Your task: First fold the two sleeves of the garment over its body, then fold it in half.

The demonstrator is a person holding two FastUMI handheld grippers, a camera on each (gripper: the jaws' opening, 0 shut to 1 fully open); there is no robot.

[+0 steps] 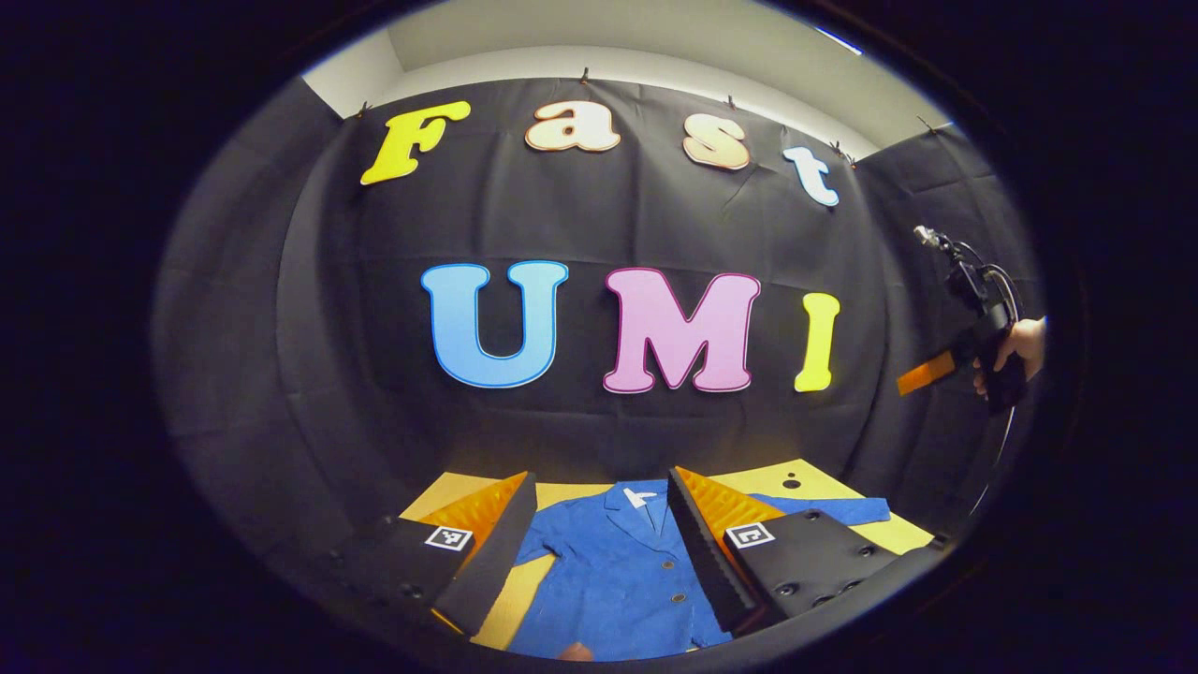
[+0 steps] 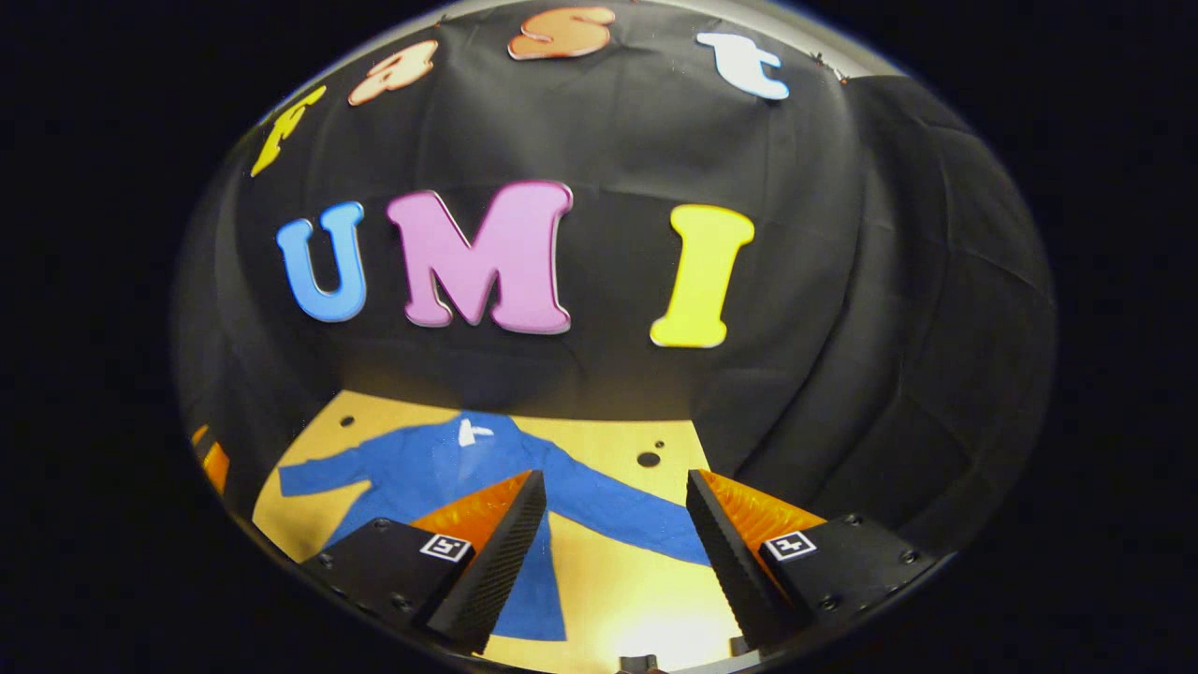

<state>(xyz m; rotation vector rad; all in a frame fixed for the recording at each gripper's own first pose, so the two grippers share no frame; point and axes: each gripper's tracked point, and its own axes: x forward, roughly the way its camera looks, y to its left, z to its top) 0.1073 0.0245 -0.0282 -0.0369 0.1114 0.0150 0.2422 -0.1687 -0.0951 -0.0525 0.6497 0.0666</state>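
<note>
your left claw (image 1: 599, 524) and right claw (image 2: 613, 524) both hang released above the blue button-front jacket (image 2: 449, 468), spread flat on the yellow worktop (image 2: 608, 440).

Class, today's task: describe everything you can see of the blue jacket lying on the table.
The blue jacket is a collared garment of soft-looking cloth, with a white label inside the neck and a row of buttons down the front. It lies flat and face up on the yellow table, collar toward the black wall, both sleeves spread out to the sides, nothing folded yet. The left tongs and right tongs hang open above it, neither touching it.
</note>
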